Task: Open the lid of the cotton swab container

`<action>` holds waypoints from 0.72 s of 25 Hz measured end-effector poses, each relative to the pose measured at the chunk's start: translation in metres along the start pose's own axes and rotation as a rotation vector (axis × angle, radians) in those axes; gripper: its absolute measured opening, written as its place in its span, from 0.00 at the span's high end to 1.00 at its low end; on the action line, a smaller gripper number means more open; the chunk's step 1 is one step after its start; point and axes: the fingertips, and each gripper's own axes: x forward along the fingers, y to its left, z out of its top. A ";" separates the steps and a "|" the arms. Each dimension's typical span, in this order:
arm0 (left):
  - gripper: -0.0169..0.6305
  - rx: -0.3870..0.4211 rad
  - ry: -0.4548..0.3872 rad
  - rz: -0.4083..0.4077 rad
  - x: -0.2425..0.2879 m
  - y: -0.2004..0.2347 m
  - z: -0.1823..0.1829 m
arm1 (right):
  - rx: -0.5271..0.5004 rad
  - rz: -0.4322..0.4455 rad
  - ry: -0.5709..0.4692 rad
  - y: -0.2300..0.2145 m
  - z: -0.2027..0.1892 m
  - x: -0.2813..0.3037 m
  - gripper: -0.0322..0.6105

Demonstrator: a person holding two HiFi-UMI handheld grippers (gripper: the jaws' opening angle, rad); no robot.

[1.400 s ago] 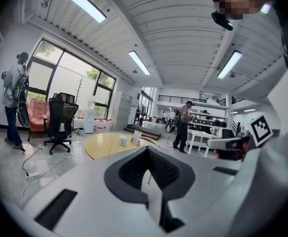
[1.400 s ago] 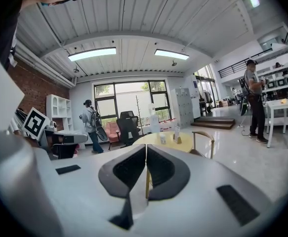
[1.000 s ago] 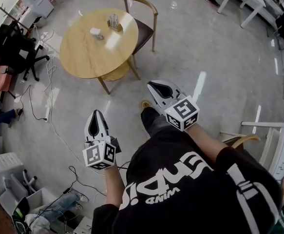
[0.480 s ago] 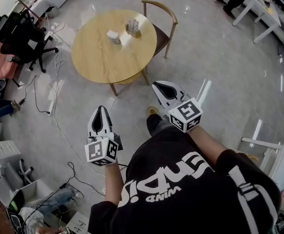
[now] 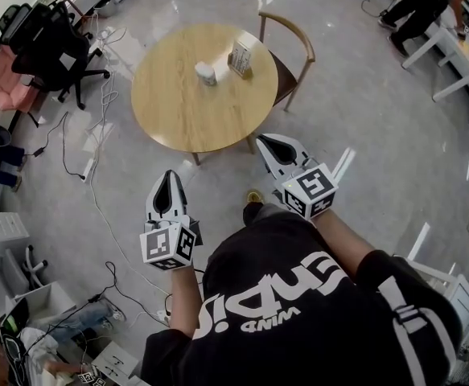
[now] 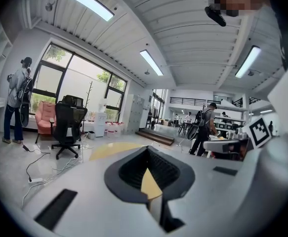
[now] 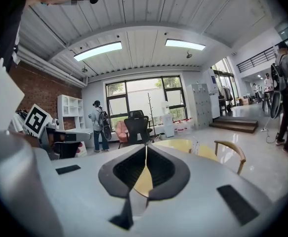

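Observation:
A round wooden table (image 5: 178, 111) stands ahead of me on the grey floor. On its far side sit a small white round container (image 5: 206, 73) and a clear box (image 5: 239, 57) with pale contents; which one holds swabs I cannot tell. Both grippers hang in the air short of the table, held in front of the person's body. My left gripper (image 5: 170, 175) is shut and empty, its jaws (image 6: 147, 149) closed with the table top (image 6: 111, 149) beyond. My right gripper (image 5: 265, 139) is also shut with nothing in it, tips (image 7: 146, 147) meeting in front of the table (image 7: 176, 144).
A wooden chair (image 5: 289, 51) is tucked in at the table's far right. Black office chairs (image 5: 53, 39) and a pink seat (image 5: 1, 87) stand at the left, with cables (image 5: 93, 175) trailing over the floor. White desks (image 5: 451, 39) and a person (image 5: 423, 2) are at the upper right.
The table has slid down and to the right in the head view and looks nearer. Both grippers stay shut and keep their place before the body.

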 end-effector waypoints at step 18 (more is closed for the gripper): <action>0.96 0.003 -0.017 0.095 0.079 0.017 0.019 | -0.011 0.121 0.013 -0.059 0.020 0.081 0.95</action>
